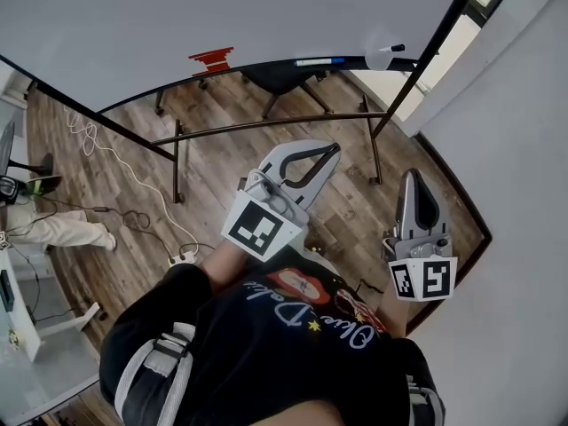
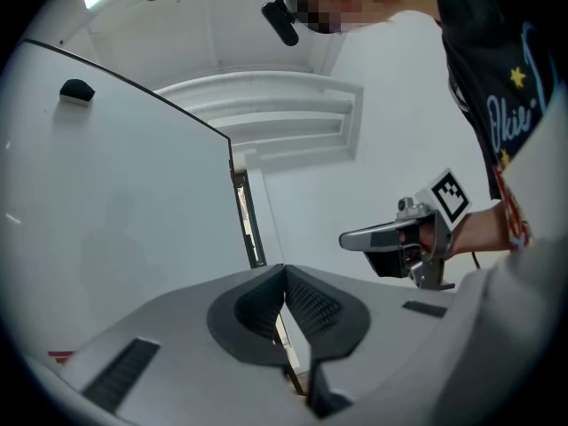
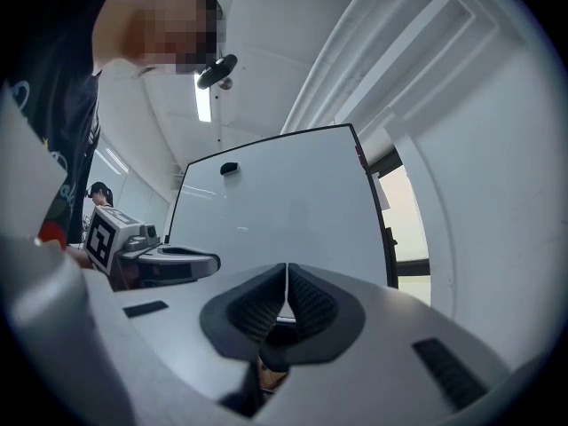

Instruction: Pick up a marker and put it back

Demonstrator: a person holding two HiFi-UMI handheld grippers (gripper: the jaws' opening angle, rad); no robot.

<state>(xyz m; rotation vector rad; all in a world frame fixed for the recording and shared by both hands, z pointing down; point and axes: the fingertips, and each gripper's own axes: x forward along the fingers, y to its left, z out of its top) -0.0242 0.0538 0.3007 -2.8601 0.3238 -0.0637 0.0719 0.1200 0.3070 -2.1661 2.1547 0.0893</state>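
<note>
A marker [image 1: 316, 61] with a blue band lies on the ledge of the whiteboard [image 1: 222, 16], far ahead of both grippers. A white object with a black tip [image 1: 388, 54] rests at the ledge's right end. My left gripper [image 1: 335, 147] is shut with nothing between its jaws, held above the wooden floor well short of the ledge. In its own view the closed left gripper [image 2: 284, 272] points along the whiteboard [image 2: 115, 211]. My right gripper [image 1: 410, 175] is shut and empty, lower right of the left one. In the right gripper view the right gripper [image 3: 286, 269] faces the whiteboard [image 3: 284, 211].
A red piece [image 1: 211, 59] sits on the ledge to the marker's left. A small black object [image 2: 77, 90] sticks to the board. The stand's dark bars [image 1: 266, 127] cross the floor, with a white cable and power strip [image 1: 182, 257] at the left. A white wall [image 1: 515, 149] stands on the right.
</note>
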